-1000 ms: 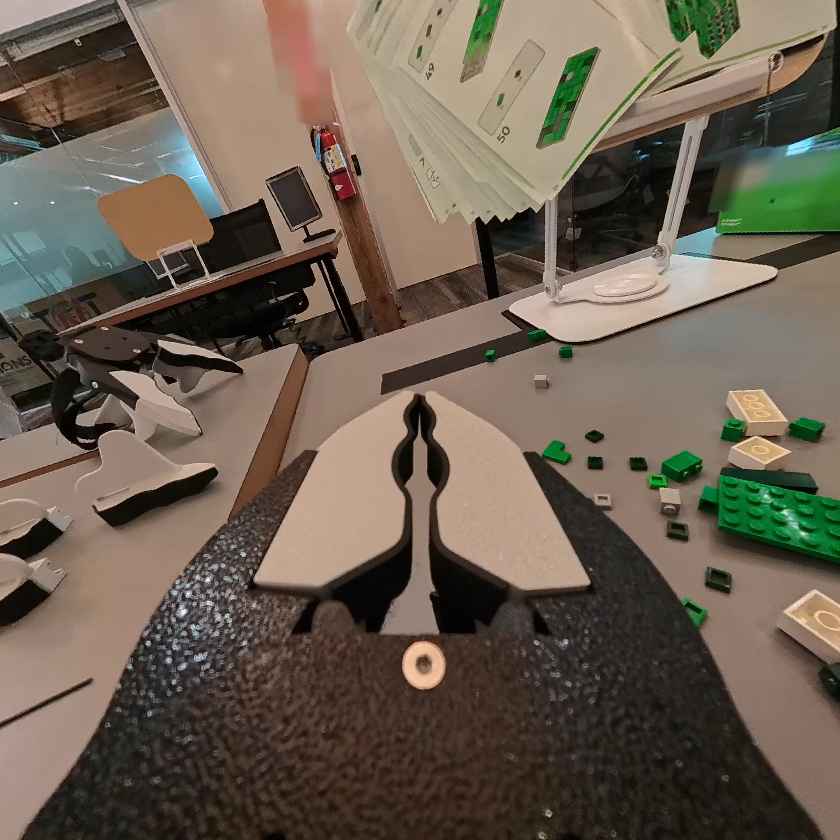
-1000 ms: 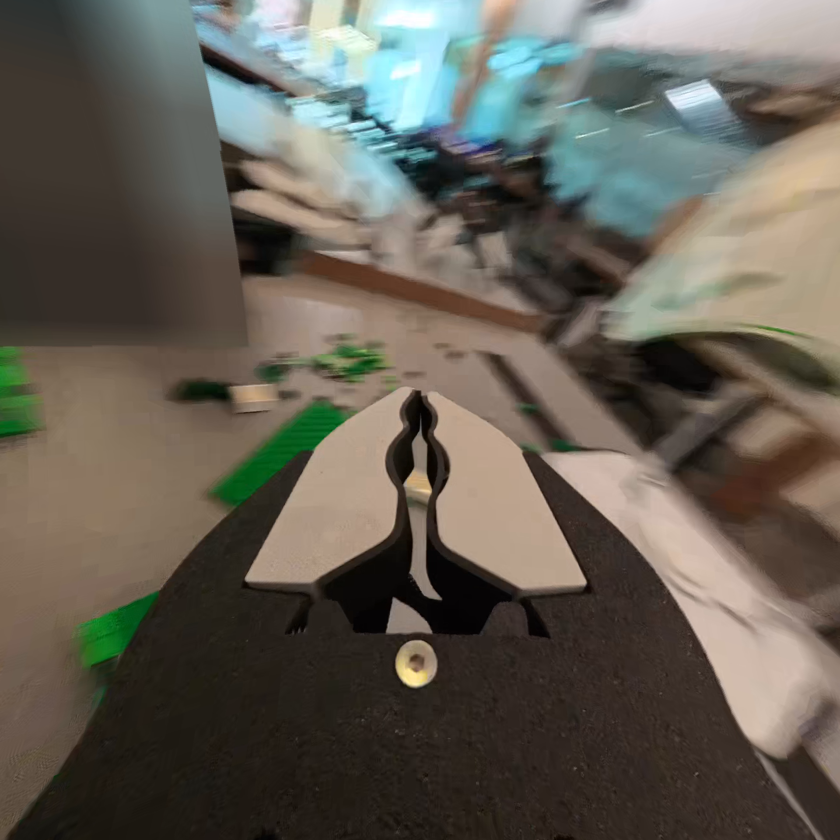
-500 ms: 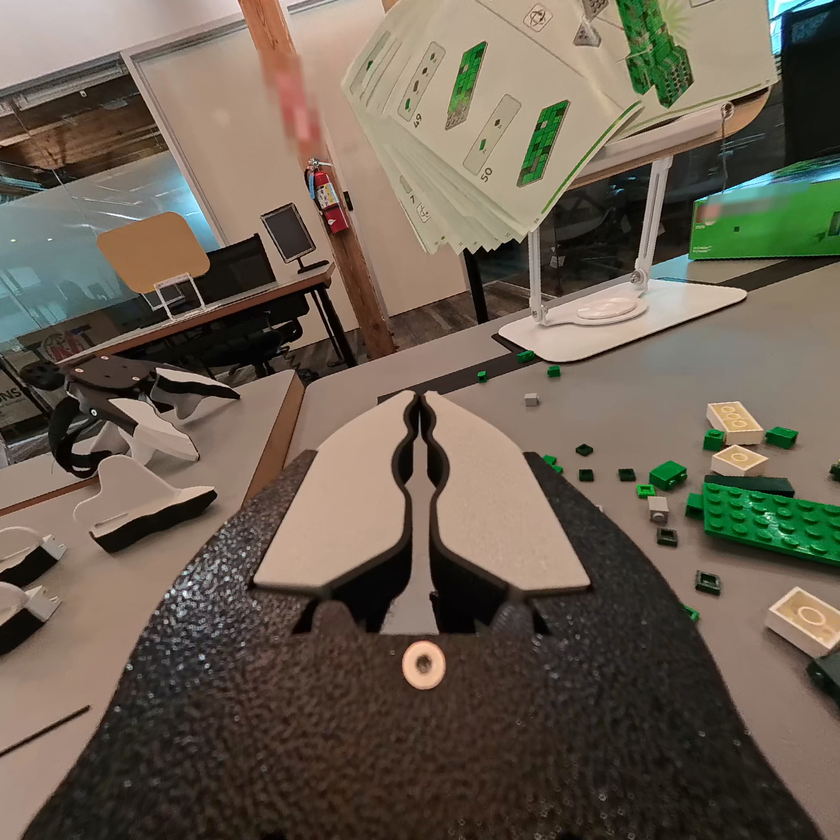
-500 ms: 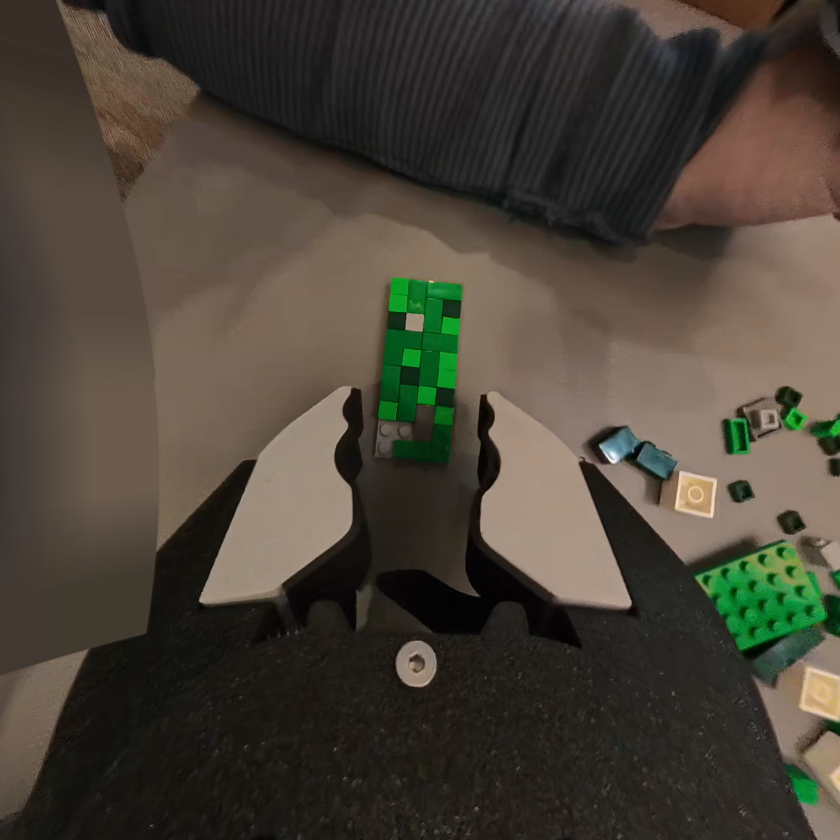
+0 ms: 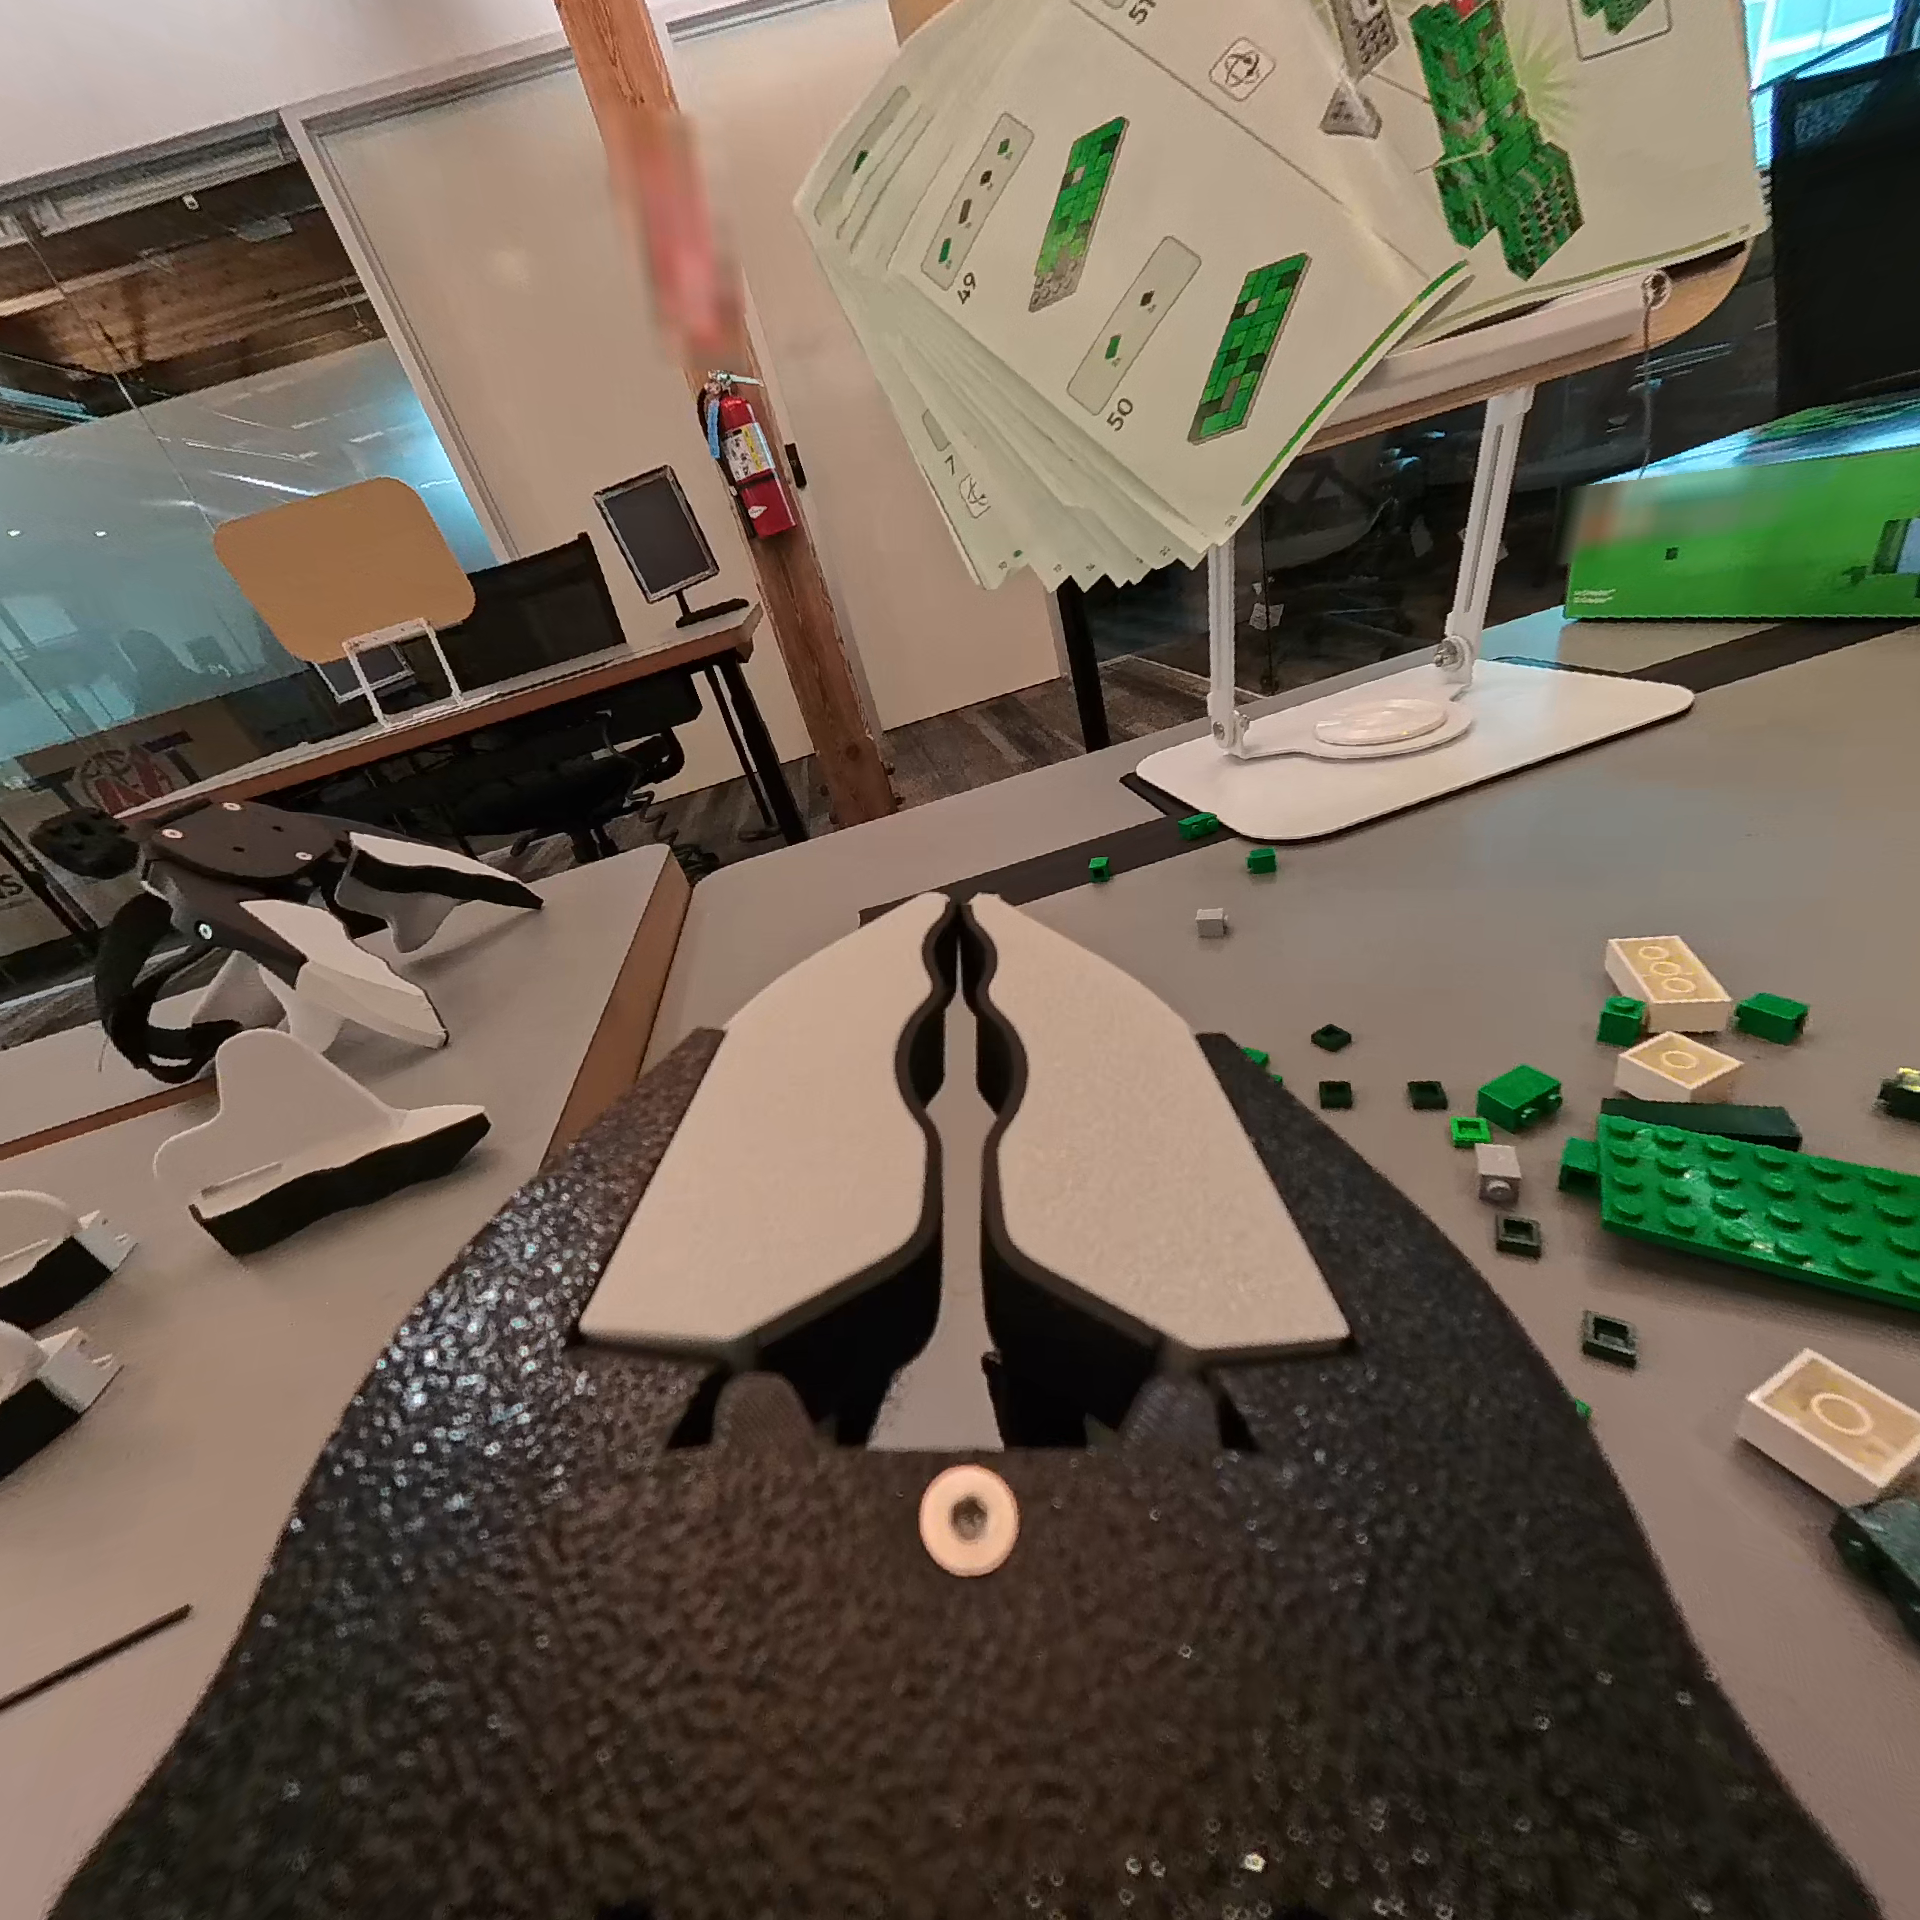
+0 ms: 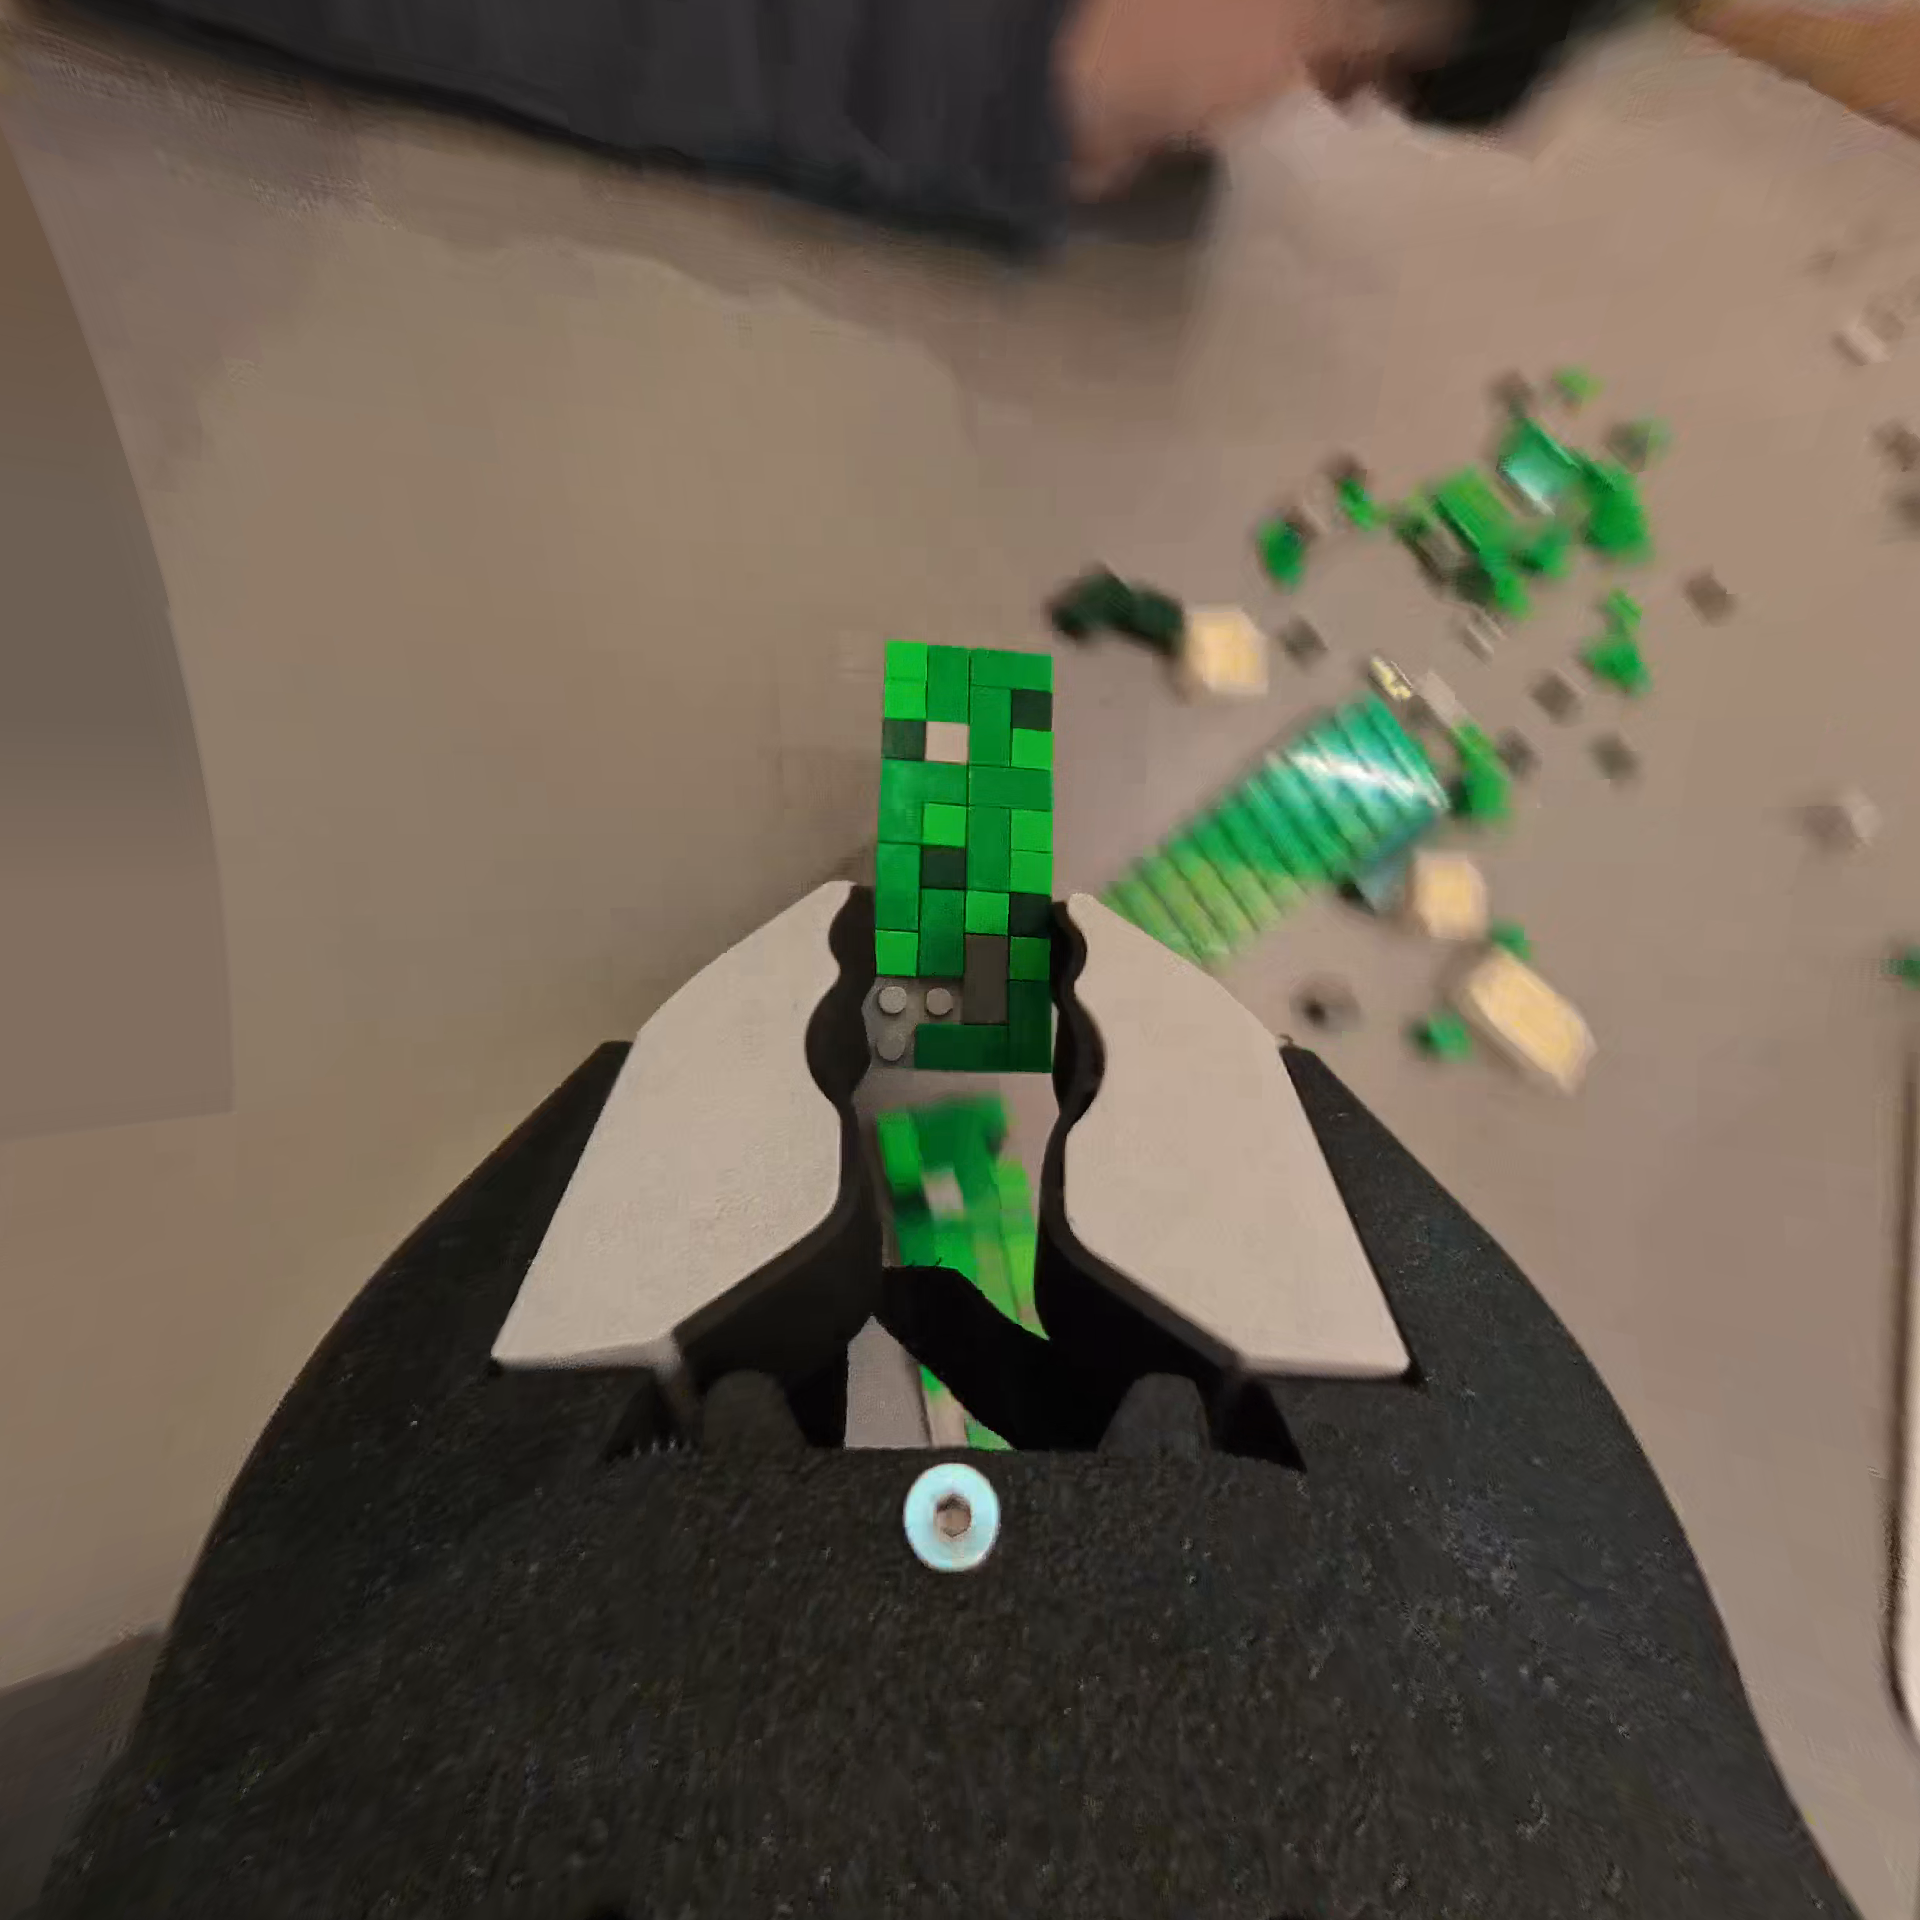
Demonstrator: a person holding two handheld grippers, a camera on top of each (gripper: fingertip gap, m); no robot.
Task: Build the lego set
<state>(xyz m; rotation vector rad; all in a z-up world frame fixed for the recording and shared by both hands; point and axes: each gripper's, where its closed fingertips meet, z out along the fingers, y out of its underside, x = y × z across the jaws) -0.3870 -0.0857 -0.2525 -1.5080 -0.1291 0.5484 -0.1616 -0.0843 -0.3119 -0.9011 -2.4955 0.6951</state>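
- The right gripper (image 6: 956,914) is gripping a tiled green plate (image 6: 966,831), its fingers (image 6: 1164,1091) pressing on the plate's two long edges near the grey end.
- The plate is sticking out forward past the fingertips, above the grey counter (image 6: 520,623); a few bare grey studs are showing at its near left corner.
- To the plate's right, loose bricks (image 6: 1507,520) and a studded green baseplate (image 6: 1288,831) are lying on the counter, blurred.
- A sleeve (image 6: 727,94) and hand (image 6: 1132,114) are lying across the far edge of that view, blurred.
- The left gripper (image 5: 959,914) is hovering over the counter (image 5: 1455,935) with its fingers (image 5: 790,1164) closed on nothing.
- To its right, small green bricks (image 5: 1517,1096), tan bricks (image 5: 1668,982) and the baseplate (image 5: 1766,1210) are lying scattered.
- Beyond them, an open booklet (image 5: 1195,260) is resting on a white stand (image 5: 1455,727).
- On a neighbouring counter to the left, spare gripper parts (image 5: 312,935) are lying well apart from the left gripper.
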